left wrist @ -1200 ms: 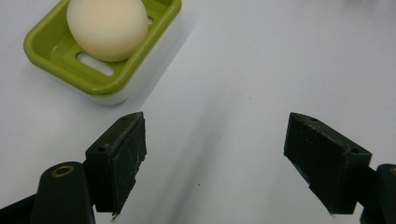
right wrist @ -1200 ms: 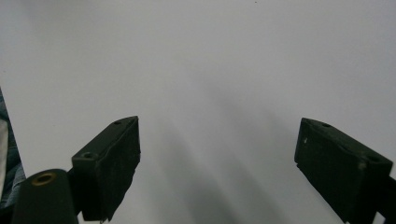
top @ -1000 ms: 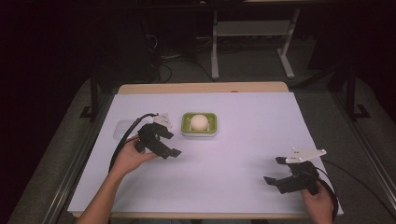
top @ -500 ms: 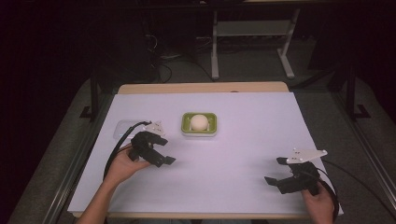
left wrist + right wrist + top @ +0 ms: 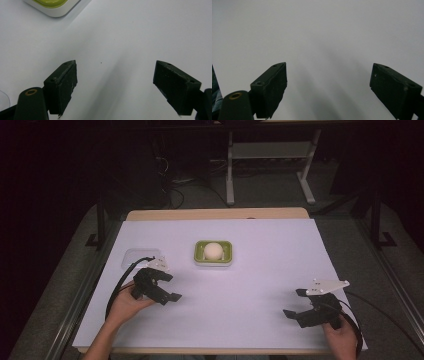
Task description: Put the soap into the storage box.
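Note:
A small green dish [image 5: 198, 255] with a white rim sits at the table's middle back and holds a cream ball [image 5: 213, 250]. My left gripper [image 5: 172, 287] rests low over the white sheet, in front and to the left of the dish, jaws wide apart and pointing right. In the left gripper view my left gripper [image 5: 116, 66] has only bare sheet between its jaws, and the dish's corner [image 5: 57, 11] shows at top left. My right gripper [image 5: 294, 302] lies near the front right corner, open and empty. In the right gripper view my right gripper [image 5: 329, 67] faces plain white sheet.
A clear shallow lid or tray [image 5: 134, 258] lies on the sheet just behind the left gripper. The white sheet [image 5: 260, 265] covers the wooden table [image 5: 215, 213]. Cables trail from both grippers. A metal stand [image 5: 270, 155] is on the floor beyond the table.
My left gripper has drawn back from the dish toward the front left, uncovering the clear lid behind it. The right gripper has stayed put.

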Tool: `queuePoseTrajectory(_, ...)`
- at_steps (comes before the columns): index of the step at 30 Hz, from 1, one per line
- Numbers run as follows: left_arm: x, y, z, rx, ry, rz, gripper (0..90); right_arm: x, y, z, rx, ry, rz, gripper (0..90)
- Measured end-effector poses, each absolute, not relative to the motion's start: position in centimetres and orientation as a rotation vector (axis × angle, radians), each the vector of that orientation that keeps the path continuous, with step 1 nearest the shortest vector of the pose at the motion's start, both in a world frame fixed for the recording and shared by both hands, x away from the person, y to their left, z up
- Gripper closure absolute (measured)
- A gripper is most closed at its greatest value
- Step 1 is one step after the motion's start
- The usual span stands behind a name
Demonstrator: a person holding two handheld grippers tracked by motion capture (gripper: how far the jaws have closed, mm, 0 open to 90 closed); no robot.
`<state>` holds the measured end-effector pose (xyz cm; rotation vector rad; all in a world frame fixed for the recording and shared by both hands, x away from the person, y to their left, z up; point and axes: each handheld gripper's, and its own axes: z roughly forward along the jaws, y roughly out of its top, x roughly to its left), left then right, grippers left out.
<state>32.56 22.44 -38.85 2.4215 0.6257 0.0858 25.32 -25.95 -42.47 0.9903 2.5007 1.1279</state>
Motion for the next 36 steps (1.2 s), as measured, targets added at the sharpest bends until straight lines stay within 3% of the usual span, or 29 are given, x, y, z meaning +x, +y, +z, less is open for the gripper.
queuePoseTrajectory(36, 30.1, 24.6, -41.6, 2.375, 0.709, 0.055, 19.0, 25.4, -25.4, -42.8, 0.963, 2.535, 1.112, 13.6)
